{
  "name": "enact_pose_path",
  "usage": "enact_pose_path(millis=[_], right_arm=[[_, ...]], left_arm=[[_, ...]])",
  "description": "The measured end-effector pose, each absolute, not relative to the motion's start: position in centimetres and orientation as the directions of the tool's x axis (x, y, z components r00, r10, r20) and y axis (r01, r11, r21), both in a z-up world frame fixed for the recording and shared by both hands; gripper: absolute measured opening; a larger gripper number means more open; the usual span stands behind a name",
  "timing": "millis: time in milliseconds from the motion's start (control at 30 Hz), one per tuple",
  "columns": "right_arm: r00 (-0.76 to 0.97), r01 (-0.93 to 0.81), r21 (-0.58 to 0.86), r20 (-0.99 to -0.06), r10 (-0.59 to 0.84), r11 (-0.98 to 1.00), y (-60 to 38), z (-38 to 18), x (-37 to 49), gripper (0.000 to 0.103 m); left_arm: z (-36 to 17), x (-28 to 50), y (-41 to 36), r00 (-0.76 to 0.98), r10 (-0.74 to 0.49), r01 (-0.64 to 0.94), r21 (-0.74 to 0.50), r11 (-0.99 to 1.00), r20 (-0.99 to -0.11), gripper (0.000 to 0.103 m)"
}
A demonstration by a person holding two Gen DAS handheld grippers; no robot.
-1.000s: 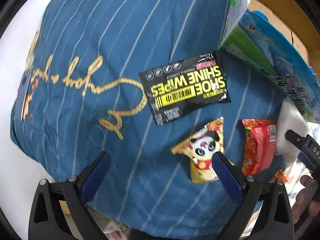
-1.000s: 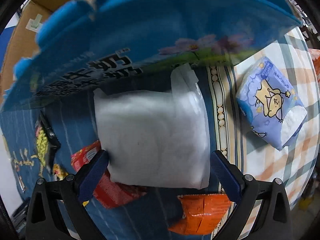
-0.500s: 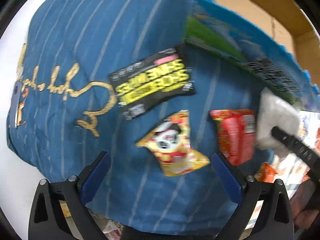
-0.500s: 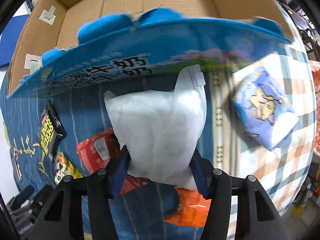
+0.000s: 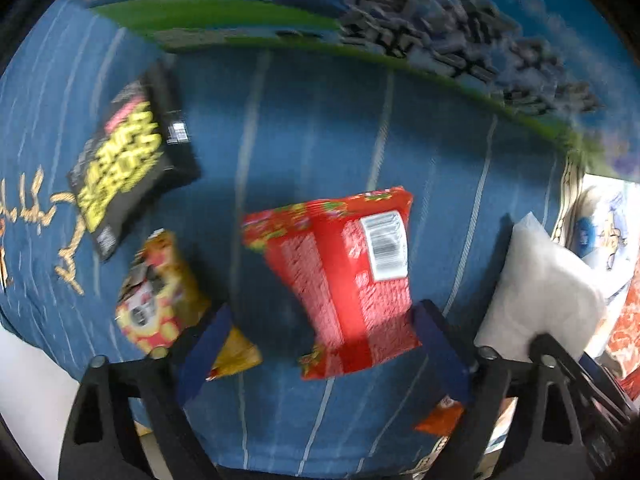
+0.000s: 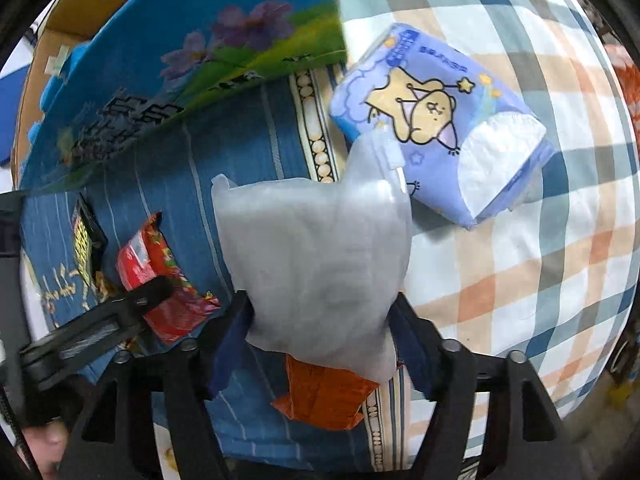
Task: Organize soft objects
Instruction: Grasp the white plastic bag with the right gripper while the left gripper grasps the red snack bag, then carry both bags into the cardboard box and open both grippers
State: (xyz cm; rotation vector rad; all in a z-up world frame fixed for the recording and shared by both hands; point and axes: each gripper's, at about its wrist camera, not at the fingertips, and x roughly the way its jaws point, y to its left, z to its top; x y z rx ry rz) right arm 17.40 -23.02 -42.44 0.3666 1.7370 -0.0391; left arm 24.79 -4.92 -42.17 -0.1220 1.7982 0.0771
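Left to right on the blue striped cloth (image 5: 312, 128): black wipes pack (image 5: 128, 160), yellow snack (image 5: 160, 304), red packet (image 5: 344, 276), with the carton flap (image 5: 360, 20) overhanging the far side. Left claw (image 5: 320, 344) is closing, red packet between its pads, contact unclear. Right claw (image 6: 320, 340) pinches the white pouch (image 6: 316, 264) while easing wider, above an orange packet (image 6: 324, 396); tissue pack (image 6: 436, 120) lies far right on the plaid sheet (image 6: 520, 260).

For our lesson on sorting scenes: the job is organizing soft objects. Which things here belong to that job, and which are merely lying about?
Belonging to the job:
- white soft pack, between the right tool's pads
- red snack packet, between the closing left tool's pads
- purple tissue pack
- orange packet
- yellow panda packet
- black wipes packet

Lying about:
- blue striped cloth
- plaid cloth
- blue printed carton
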Motion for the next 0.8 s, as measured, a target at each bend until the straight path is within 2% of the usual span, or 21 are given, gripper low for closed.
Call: enact_pose_path(millis=[67,167,233,333,467,633,667,733,800], right_arm=[[-0.158,0.261,0.168,-0.964,0.214,0.95,-23.4,-42.2,17.6,0.078],[-0.163,0.259,0.16,-0.965,0.206,0.952,-22.9,-42.4,18.1,0.084],[-0.165,0.265,0.159,-0.964,0.207,0.951,-23.0,-43.4,20.6,0.093],[-0.175,0.279,0.143,-0.965,0.197,0.95,-22.4,-44.4,21.5,0.094],[-0.19,0.311,0.156,-0.956,0.222,0.938,-21.2,-46.2,21.8,0.095],[-0.205,0.329,0.119,-0.959,0.194,0.937,-19.5,-48.2,21.7,0.089],[-0.202,0.314,0.099,-0.965,0.168,0.944,-18.9,-48.0,21.7,0.086],[-0.186,0.288,0.095,-0.97,0.153,0.953,-17.9,-47.4,21.6,0.072],[-0.167,0.267,0.098,-0.975,0.146,0.959,-17.3,-46.6,21.3,0.069]], left_arm=[[-43.2,25.0,-5.9,-0.23,-0.036,-0.104,-0.013,0.995,-0.973,0.048],[-43.7,25.1,-6.9,-0.24,-0.02,-0.058,-0.006,0.998,-0.971,0.045],[-43.3,24.7,-7.5,-0.22,0.012,-0.008,0.014,1.0,-0.975,0.045],[-42.8,23.9,-8.0,-0.208,0.049,0.045,0.041,0.998,-0.977,0.045],[-43.0,23.5,-7.8,-0.208,0.043,0.021,0.04,0.999,-0.977,0.046],[-43.7,23.1,-7.7,-0.203,0.034,0.002,0.034,0.999,-0.979,0.046],[-43.7,23.2,-6.7,-0.2,0.029,-0.001,0.029,1.0,-0.979,0.046],[-44.0,23.1,-6.2,-0.193,0.016,-0.009,0.018,1.0,-0.981,0.045],[-44.1,22.4,-5.7,-0.186,0.005,-0.021,0.009,1.0,-0.983,0.045]])
